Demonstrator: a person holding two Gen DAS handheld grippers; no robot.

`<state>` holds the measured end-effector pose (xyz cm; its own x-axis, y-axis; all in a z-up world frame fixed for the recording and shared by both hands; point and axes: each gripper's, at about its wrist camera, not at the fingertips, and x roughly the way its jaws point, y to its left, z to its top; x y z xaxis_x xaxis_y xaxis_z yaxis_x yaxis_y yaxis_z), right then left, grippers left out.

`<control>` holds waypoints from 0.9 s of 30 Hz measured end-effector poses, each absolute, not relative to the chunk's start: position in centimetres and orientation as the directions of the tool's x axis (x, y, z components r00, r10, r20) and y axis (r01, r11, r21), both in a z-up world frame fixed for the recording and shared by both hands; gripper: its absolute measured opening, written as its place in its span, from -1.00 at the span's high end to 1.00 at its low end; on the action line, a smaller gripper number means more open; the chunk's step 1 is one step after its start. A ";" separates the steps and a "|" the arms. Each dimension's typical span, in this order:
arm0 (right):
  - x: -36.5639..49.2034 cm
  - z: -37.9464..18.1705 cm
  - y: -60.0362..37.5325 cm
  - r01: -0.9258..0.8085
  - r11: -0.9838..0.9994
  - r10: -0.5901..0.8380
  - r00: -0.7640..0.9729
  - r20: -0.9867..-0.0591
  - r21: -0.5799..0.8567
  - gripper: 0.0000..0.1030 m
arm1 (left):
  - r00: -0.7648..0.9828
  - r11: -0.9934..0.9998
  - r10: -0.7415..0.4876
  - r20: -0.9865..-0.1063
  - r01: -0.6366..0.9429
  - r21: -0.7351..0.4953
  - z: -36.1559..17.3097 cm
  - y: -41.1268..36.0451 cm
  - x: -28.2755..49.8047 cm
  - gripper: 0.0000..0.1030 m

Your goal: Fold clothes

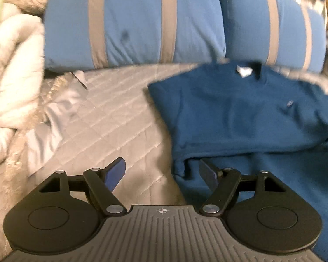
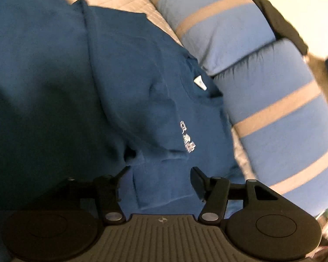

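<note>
A dark blue shirt (image 1: 240, 109) is lying on the quilted bedcover (image 1: 120, 109), ahead of both spread, empty grippers: the left gripper (image 1: 163, 172) at its folded edge, the right gripper (image 2: 159, 179) over its cloth. White chest print (image 2: 187, 137) and neck label (image 2: 200, 81) are showing, unreadable. 2 striped blue pillows (image 1: 131, 21) are lying beyond.

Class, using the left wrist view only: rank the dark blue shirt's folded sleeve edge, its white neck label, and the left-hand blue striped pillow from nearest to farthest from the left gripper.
1. Folded sleeve edge: just ahead of the left gripper, by its right finger.
2. White neck label: farther ahead, to the right, at the collar of the dark blue shirt.
3. Blue striped pillow: farthest, upper left, behind the shirt.
</note>
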<state>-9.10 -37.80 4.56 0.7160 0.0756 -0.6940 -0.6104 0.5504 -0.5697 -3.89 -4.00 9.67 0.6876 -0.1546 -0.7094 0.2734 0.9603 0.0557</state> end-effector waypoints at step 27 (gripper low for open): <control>-10.5 5.8 -40.6 -0.557 0.529 -0.023 0.745 -0.667 -0.640 -0.31 | 0.736 0.924 -0.375 -0.564 0.247 -0.291 19.5 -1.7 -14.0 -0.52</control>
